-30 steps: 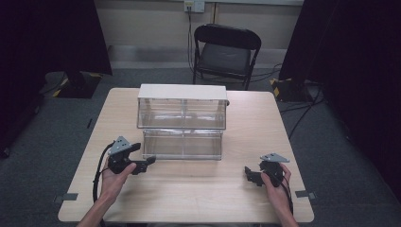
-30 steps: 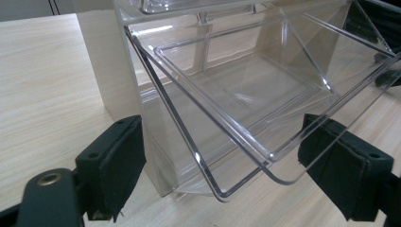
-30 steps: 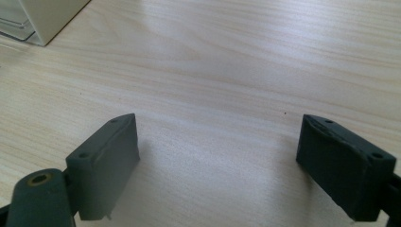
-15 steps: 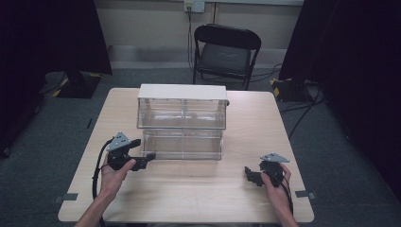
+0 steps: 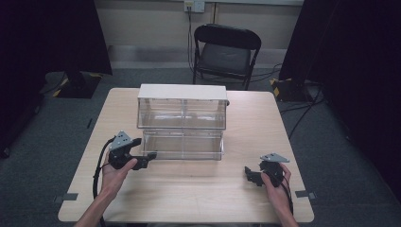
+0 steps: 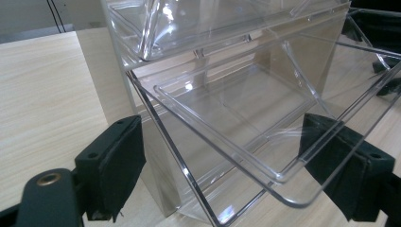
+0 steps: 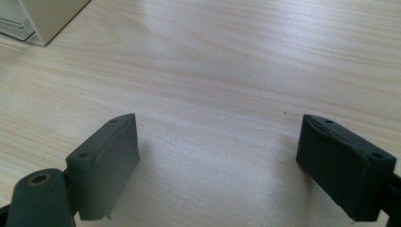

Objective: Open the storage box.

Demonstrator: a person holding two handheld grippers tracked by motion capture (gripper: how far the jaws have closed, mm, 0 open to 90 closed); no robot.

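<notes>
- While sat at the pale wood counter (image 5: 189,198), holding one tool per hand, both low in the frame.
- Left tool (image 5: 150,156): lower left of centre in the high view, jaws spread wide, nothing gripped, parked right at the lower-left corner of the clear bin unit (image 5: 182,124).
- From its own view: tilted-out clear drawer (image 6: 246,142) of the bottom tier sitting between the two black jaws, curved front lip near the bottom of the frame, close to the right-hand jaw. Can't tell if anything's actually touching.
- Long axis of the unit running left to right across the middle of the counter, two tiers, white top.
- Right tool (image 5: 247,172): lower right, jaws wide apart too, over bare wood, well apart from the unit.
- Probably a left-hand job, given how much nearer it is; just needs to close on that lip.
</notes>
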